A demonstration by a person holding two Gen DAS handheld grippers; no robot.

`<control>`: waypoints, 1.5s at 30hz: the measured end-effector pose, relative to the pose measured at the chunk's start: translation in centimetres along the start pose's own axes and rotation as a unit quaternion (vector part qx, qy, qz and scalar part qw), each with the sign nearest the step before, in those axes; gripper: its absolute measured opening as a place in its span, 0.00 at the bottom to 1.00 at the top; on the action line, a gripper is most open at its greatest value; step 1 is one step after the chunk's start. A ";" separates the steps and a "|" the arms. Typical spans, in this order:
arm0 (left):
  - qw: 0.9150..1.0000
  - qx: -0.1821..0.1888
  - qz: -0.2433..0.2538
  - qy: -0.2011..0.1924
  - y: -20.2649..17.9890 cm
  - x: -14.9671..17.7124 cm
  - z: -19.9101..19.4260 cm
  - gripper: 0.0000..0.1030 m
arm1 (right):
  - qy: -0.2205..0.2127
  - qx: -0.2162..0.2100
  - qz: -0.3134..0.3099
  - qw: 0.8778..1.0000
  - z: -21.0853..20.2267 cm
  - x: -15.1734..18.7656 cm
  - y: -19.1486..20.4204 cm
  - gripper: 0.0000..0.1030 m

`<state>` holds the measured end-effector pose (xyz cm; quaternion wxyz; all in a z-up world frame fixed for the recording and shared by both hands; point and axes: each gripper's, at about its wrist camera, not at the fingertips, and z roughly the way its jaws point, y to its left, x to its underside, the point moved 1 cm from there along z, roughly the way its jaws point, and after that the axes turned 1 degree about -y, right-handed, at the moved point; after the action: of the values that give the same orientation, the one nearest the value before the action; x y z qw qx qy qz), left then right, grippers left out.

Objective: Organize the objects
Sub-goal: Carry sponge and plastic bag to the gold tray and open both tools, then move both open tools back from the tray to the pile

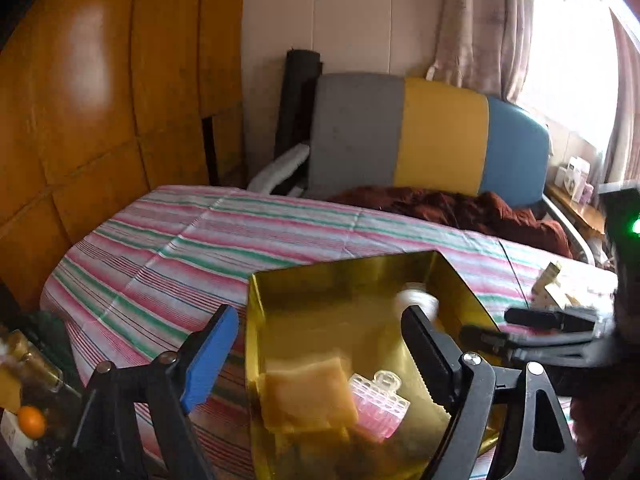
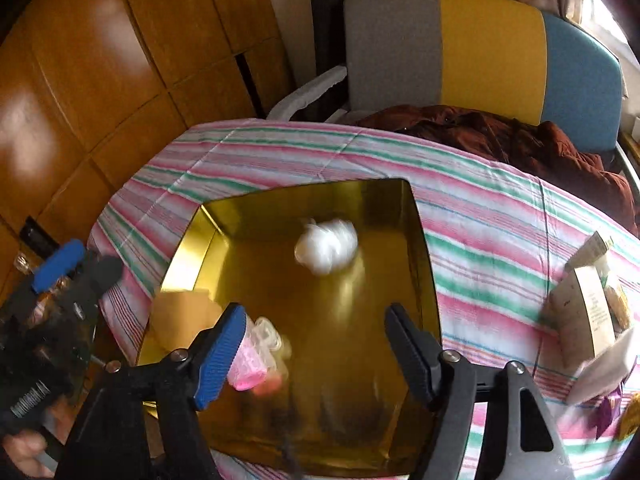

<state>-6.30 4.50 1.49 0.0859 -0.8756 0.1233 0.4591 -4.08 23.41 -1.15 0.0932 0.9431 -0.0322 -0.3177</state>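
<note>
both claws (image 2: 316, 344) gape over gold tray (image 2: 424, 240).

Setting: a lived-in room of a home. Table under a striped cloth (image 2: 460, 200); tri-colour upholstered chair (image 2: 480, 52) at 12 o'clock with a brown garment (image 2: 520, 136) heaped on it. Wooden wardrobe panels (image 1: 100, 100) at 10 o'clock, curtained window (image 1: 560, 60) at 2 o'clock.

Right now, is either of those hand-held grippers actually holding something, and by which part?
No, nothing is held. The left hand-held gripper and right hand-held gripper both stand open over the gold tray; the white bundle lies loose inside.
</note>
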 end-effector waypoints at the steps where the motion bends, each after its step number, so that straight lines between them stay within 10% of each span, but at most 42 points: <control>1: 1.000 -0.006 0.002 -0.007 0.2 -0.1 -0.3 0.82 | 0.000 0.002 0.001 1.000 0.0 0.2 0.1 0.71; 45: 0.995 -0.022 0.092 -0.035 -5.7 0.5 -4.3 0.95 | -0.068 0.067 0.070 0.993 -5.9 5.7 -5.4 0.71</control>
<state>-0.98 8.77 3.67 0.0288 -0.8455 0.1899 0.4983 4.05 28.95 -0.94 0.0494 0.9189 -0.1250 -0.3708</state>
